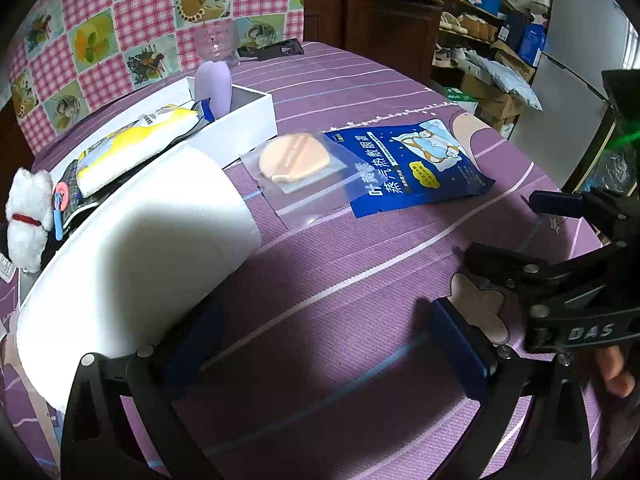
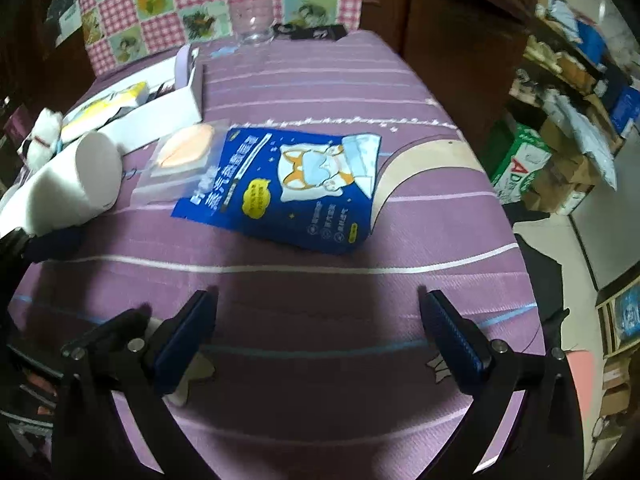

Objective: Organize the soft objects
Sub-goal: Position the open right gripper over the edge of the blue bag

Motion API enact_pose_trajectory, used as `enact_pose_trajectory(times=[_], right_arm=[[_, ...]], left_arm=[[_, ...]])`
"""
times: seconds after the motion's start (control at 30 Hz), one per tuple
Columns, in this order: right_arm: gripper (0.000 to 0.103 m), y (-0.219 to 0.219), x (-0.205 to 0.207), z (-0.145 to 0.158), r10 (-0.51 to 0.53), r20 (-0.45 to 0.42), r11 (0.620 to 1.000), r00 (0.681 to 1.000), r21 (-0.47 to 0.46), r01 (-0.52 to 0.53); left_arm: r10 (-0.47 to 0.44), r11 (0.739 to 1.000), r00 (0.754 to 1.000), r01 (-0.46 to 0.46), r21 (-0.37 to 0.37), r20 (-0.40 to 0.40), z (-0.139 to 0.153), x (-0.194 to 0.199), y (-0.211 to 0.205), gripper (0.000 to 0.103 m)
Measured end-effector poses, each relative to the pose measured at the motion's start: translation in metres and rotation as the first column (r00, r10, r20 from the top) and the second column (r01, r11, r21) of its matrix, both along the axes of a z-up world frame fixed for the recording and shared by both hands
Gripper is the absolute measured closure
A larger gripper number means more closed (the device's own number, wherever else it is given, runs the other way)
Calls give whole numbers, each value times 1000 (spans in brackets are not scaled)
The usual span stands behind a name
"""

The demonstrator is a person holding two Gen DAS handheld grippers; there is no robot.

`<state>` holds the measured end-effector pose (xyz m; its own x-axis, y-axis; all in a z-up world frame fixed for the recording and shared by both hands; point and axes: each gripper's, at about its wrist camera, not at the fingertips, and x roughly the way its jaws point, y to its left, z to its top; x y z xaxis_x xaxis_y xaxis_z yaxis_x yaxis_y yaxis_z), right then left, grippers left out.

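My left gripper (image 1: 320,344) is open; a big white foam block (image 1: 136,240) rests against its left finger and reaches toward the white box (image 1: 248,120). The block also shows in the right wrist view (image 2: 72,184). The box holds a yellow-white pack (image 1: 132,148), a lilac soft piece (image 1: 214,88) and a white plush toy (image 1: 28,216). An orange puff in a clear bag (image 1: 296,160) and a blue eye-mask pouch (image 1: 412,164) lie on the purple cloth. My right gripper (image 2: 318,328) is open and empty, short of the pouch (image 2: 296,188); it shows at right in the left view (image 1: 504,224).
A clear glass (image 1: 218,44) and a black item (image 1: 276,49) stand at the table's far edge before a chequered chair back (image 1: 120,20). Shelves and cardboard boxes (image 2: 560,160) fill the floor to the right of the table.
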<state>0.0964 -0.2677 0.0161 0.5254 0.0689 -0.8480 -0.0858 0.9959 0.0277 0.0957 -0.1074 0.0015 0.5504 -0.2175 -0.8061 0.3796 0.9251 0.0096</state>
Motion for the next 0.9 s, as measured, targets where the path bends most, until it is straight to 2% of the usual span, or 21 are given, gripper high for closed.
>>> enact_pose_trajectory(times=[0.07,0.17,0.37,0.47,0.57,0.73,0.83,0.9], right_arm=[[24,-5,-6,7,-14,0,999,1000,44,14],[24,-16,-11,23,-70,-12,992,997,106,71],[24,-19,-6,63,-123,6,983,992,140,121],[24,-17,6,78,-163,-35,970,986,177,167],[24,-21,15,86,-187,-106,948,977,243,207],[24,-33,24,90,-252,-197,912,947,277,301],[24,-43,34,85,-296,-223,882,929,309,355],[26,-45,39,80,-302,-208,862,930,358,360]], left_arm=[[-4,1000,1000,4,0,1,0,1,-1,1],[-24,999,1000,25,-20,7,3,-2,-2,1],[-30,996,999,33,-87,37,14,-8,2,1],[-19,991,999,23,-135,32,18,-8,6,1],[-3,983,999,8,-183,32,22,-7,12,1],[11,972,998,5,-235,66,30,-10,17,1],[5,968,996,17,-249,87,33,-13,17,1],[5,969,995,20,-245,98,34,-14,16,1]])
